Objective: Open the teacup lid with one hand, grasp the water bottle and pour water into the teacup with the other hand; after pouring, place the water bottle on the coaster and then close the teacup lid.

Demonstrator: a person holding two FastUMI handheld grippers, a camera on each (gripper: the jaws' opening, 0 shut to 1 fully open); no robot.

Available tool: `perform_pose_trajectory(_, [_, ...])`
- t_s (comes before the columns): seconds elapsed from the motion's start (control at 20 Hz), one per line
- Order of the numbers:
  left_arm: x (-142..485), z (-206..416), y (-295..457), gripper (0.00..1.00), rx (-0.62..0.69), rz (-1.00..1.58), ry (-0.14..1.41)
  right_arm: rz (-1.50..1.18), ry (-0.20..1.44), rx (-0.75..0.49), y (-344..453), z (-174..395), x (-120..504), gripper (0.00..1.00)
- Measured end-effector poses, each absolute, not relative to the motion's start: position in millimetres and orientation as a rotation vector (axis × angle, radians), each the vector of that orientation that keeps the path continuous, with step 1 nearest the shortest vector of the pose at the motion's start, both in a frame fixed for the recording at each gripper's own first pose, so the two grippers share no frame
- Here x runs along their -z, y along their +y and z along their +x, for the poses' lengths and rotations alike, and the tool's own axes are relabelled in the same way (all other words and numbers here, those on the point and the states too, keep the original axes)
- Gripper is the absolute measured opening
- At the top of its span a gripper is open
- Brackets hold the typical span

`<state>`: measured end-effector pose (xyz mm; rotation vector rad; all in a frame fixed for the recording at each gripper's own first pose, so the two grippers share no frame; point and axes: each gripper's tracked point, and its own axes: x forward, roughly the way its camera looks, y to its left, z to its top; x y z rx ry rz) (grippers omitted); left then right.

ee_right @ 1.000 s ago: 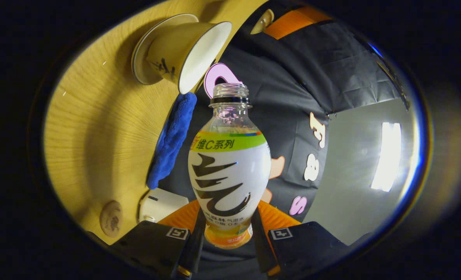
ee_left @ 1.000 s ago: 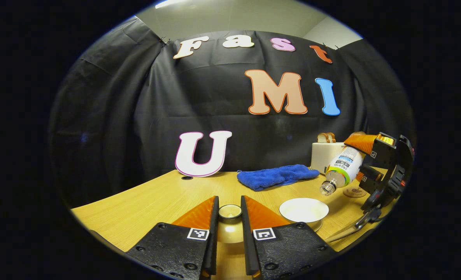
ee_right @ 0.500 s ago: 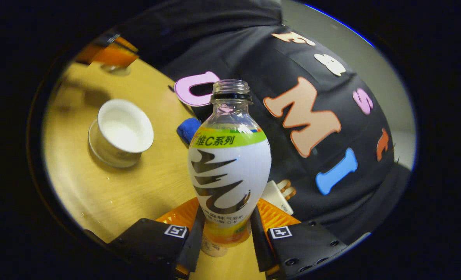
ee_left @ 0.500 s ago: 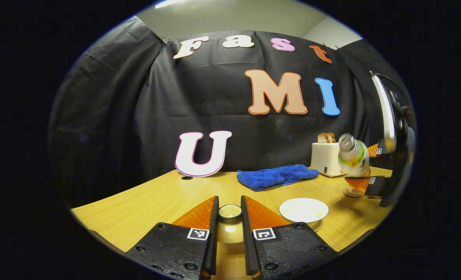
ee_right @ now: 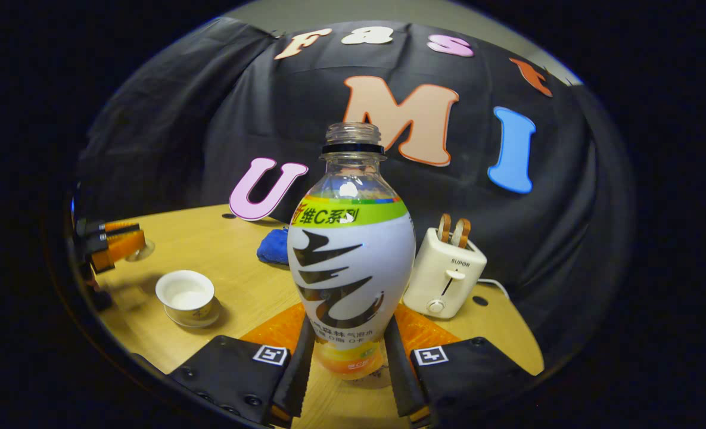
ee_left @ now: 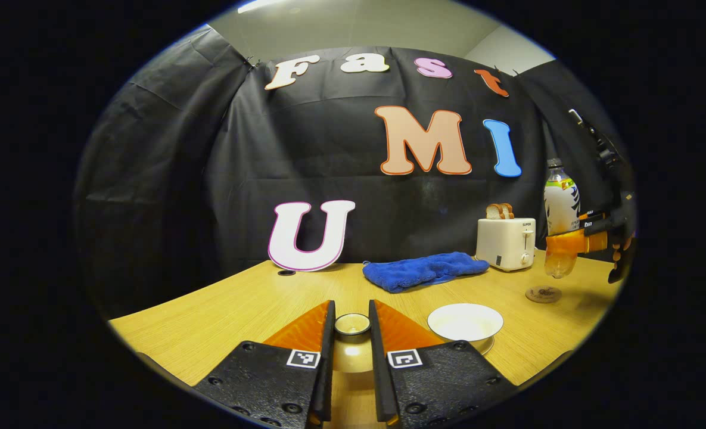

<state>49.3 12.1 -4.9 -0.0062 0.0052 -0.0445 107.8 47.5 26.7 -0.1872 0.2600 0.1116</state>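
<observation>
Clear plastic, with a white and green label and no cap, the water bottle [ee_right: 351, 262] is standing upright in the right gripper [ee_right: 347, 363], both fingers pressing its lower body, and hanging just above the small round brown coaster [ee_left: 543, 294] at about three o'clock on the wooden table [ee_left: 221, 310]. Pouring looks finished, so the step in hand is setting the bottle down; next it needs lowering straight onto the coaster, then releasing. A second ago the bottle was tipped over the white ceramic teacup [ee_right: 186, 296]; now it is righted and moved away. The left gripper [ee_left: 351, 357] is still clamping the pale teacup lid [ee_left: 353, 325] by its knob, held off the cup at six o'clock.
</observation>
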Motion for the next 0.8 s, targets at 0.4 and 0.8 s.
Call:
perform_pose_trajectory(0.4, [5.0, 49.7, 12.7, 0.27, 0.044, -0.006, 0.007, -0.026, 0.3, -0.06, 1.3, 127.2, 6.9, 0.62])
perform_pose_trajectory(0.8, [3.3, 46.8, 12.7, 0.27, 0.043, -0.006, 0.007, 0.008, 0.325, -0.032, -11.6, 135.7, 31.6, 0.65])
